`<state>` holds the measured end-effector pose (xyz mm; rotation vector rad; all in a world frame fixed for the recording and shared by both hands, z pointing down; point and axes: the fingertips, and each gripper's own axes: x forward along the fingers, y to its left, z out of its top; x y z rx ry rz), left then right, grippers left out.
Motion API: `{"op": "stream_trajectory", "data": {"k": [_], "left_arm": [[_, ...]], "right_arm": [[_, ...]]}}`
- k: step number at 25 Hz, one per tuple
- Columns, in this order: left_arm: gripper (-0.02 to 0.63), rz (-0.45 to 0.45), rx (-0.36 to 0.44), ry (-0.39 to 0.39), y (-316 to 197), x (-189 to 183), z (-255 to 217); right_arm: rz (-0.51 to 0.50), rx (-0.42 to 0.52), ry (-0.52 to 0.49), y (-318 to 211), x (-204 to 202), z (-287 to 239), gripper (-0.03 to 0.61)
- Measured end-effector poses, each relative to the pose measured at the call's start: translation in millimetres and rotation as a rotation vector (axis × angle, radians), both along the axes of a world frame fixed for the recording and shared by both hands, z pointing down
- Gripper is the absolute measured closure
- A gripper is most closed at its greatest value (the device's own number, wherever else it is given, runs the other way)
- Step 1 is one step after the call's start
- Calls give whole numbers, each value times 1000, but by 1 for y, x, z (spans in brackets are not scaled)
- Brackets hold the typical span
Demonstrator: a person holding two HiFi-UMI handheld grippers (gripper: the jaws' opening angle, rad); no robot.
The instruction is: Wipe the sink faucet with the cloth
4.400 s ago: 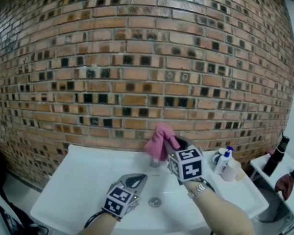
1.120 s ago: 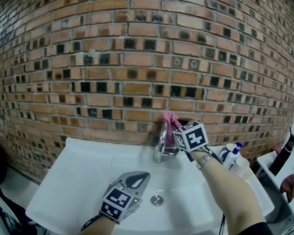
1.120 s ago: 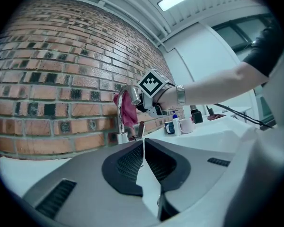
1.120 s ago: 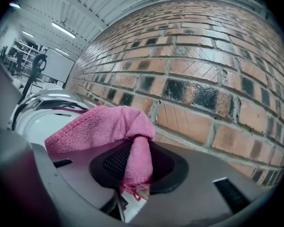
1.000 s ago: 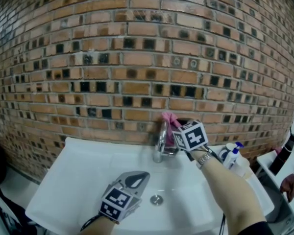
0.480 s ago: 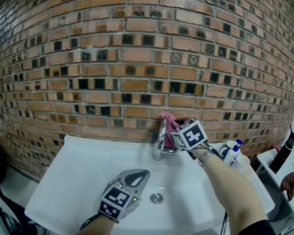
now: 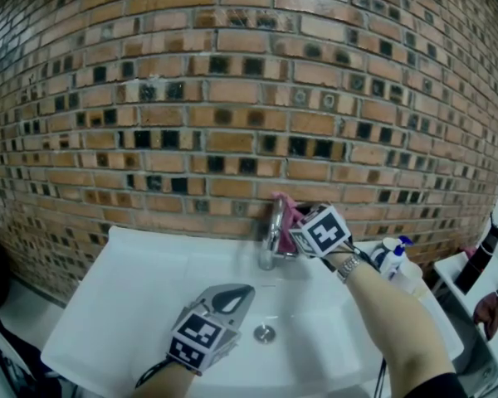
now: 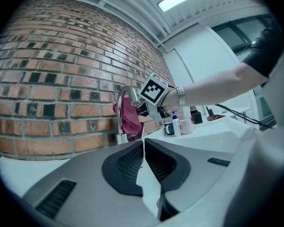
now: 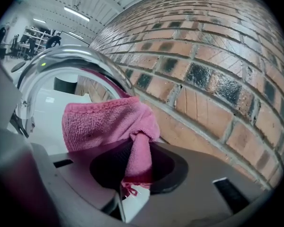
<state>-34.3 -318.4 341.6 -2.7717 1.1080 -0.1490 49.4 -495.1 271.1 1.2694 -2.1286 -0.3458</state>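
The faucet (image 7: 270, 232) is a chrome gooseneck. It stands upright at the back of the sink (image 7: 149, 280), just in front of the wall (image 7: 232, 98), and its spout arches forward over the basin. The cloth (image 9: 106, 122) is pink with a fine knitted weave and is bunched up. It lies against the upper neck of the faucet on the wall side, touching the chrome, with its stitched hem uppermost. A twisted fold of it runs down between the jaws of my right gripper (image 9: 135, 169), which have just been closing on it and now pinch it.
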Motion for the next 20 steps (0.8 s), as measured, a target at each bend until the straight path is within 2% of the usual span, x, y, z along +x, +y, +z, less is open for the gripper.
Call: {"op": "stream_trajectory", "data": {"k": [20], "left_arm": [[597,-1,-4,-5,-3,-1,3]], "right_arm": [[-33,-22,27,21,-12,16,499]]}}
